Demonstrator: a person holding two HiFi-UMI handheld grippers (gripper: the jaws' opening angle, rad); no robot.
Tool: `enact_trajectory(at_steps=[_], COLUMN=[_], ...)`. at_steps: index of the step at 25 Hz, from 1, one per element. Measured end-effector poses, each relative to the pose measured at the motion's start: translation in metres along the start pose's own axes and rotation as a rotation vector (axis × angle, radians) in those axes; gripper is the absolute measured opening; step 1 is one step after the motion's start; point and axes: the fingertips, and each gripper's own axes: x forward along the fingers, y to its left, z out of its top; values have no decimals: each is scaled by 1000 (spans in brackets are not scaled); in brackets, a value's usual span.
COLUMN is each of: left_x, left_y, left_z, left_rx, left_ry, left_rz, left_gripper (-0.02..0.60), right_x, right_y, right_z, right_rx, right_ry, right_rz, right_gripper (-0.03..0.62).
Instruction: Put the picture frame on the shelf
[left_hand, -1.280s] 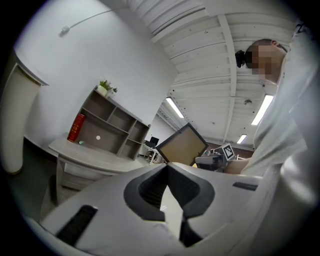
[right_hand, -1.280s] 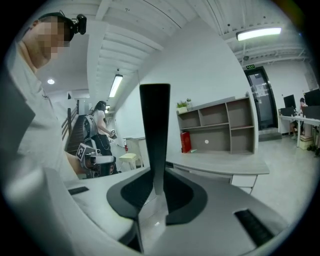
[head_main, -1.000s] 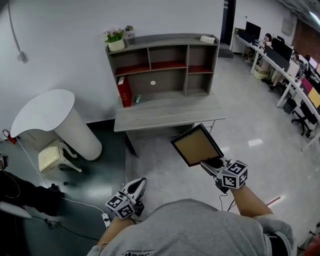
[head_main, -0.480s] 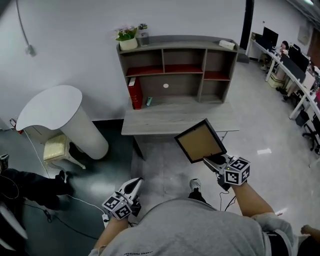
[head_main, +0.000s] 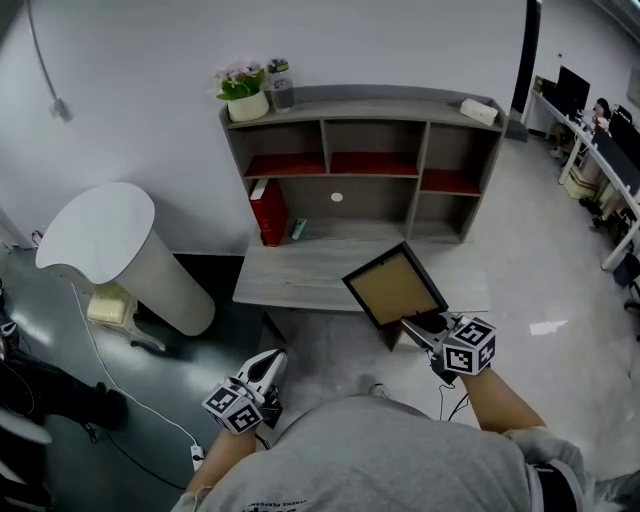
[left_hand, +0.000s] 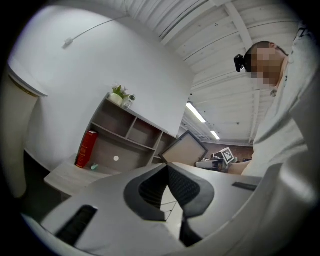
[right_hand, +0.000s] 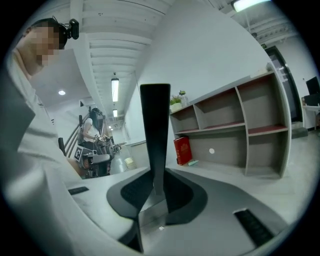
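The picture frame (head_main: 394, 287) has a black rim and shows its brown back. It hangs tilted in the air over the front edge of the grey desk (head_main: 290, 280), with my right gripper (head_main: 425, 326) shut on its lower corner. In the right gripper view the frame (right_hand: 155, 132) stands edge-on between the jaws of that gripper (right_hand: 155, 192). The grey shelf (head_main: 365, 165) with red inner boards stands on the desk against the wall. My left gripper (head_main: 268, 364) hangs low at the left, shut and empty (left_hand: 167, 170).
A red book (head_main: 271, 210) leans in the shelf's lower left bay. A potted plant (head_main: 243, 93) and a small white box (head_main: 480, 110) sit on top. A white rounded stand (head_main: 115, 250) is at the left, and office desks (head_main: 600, 150) are at the far right.
The shelf and desk have come closer and now sit more central in the head view. The frame stays held in the right gripper at the same tilt. The left gripper is unchanged.
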Motion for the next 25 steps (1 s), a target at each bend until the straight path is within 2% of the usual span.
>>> enact_trajectory(at_steps=[4, 7, 13, 21, 25], left_x=[75, 126, 201, 246, 264], left_y=[14, 28, 61, 105, 133], left_z=[14, 20, 27, 26, 31], left_rx=[-9, 18, -8, -31, -30], left_ry=[-16, -13, -18, 4, 13], left_rz=[14, 11, 45, 39, 10], left_gripper=[11, 11, 11, 11, 11], right_x=[11, 25, 55, 105, 126], right_y=[-66, -113, -189, -234, -247], right_z=[31, 51, 78, 95, 98], right_rx=[-2, -2, 20, 118, 195], right_ry=[-8, -15, -18, -22, -27], right_rz=[30, 53, 97, 138, 134], right_gripper=[75, 75, 75, 75, 75])
